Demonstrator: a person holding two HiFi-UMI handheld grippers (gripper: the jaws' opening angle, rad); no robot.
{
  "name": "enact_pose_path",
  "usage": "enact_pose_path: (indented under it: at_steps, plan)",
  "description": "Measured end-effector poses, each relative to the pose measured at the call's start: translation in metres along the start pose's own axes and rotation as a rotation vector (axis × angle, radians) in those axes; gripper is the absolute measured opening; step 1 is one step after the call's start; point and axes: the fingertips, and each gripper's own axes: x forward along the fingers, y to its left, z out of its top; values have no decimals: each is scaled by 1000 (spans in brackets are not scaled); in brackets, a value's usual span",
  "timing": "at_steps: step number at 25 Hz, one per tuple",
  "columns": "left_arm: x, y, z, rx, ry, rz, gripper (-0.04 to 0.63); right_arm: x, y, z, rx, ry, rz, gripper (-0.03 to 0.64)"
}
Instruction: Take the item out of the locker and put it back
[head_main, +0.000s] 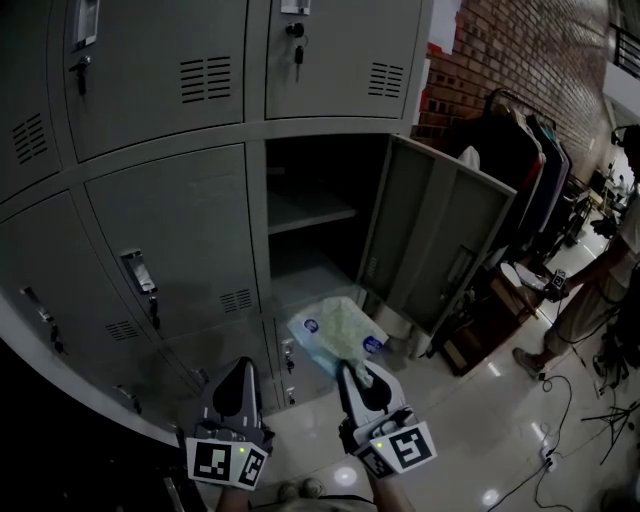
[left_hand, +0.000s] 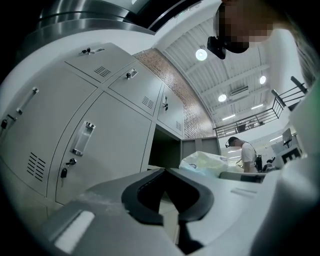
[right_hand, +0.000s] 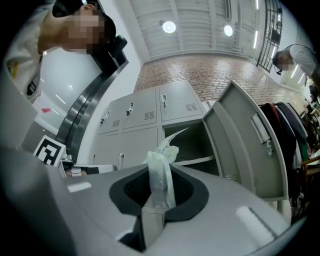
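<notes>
A pale, crumpled plastic bag with blue print (head_main: 335, 330) hangs in front of the open locker (head_main: 310, 215), just below and outside its opening. My right gripper (head_main: 352, 372) is shut on the bag's near end; in the right gripper view a twisted fold of the bag (right_hand: 164, 155) sticks up between the closed jaws of the right gripper (right_hand: 161, 172). The locker's grey door (head_main: 440, 240) is swung out to the right, and a shelf (head_main: 312, 212) crosses its dark interior. My left gripper (head_main: 240, 378) is to the left of the bag, shut and holding nothing. The bag (left_hand: 205, 161) also shows in the left gripper view.
Closed grey lockers (head_main: 170, 240) with handles and keys fill the left and top. A clothes rack (head_main: 530, 160) stands by a brick wall at the right. A person (head_main: 600, 290) stands at the far right, with cables (head_main: 560, 420) on the glossy floor.
</notes>
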Motion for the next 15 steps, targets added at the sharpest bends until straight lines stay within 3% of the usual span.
enact_pose_path:
  at_steps: [15]
  plan:
    - [-2,8,-4,-18,8,12,5,15,0,18,-27,-10,12,52]
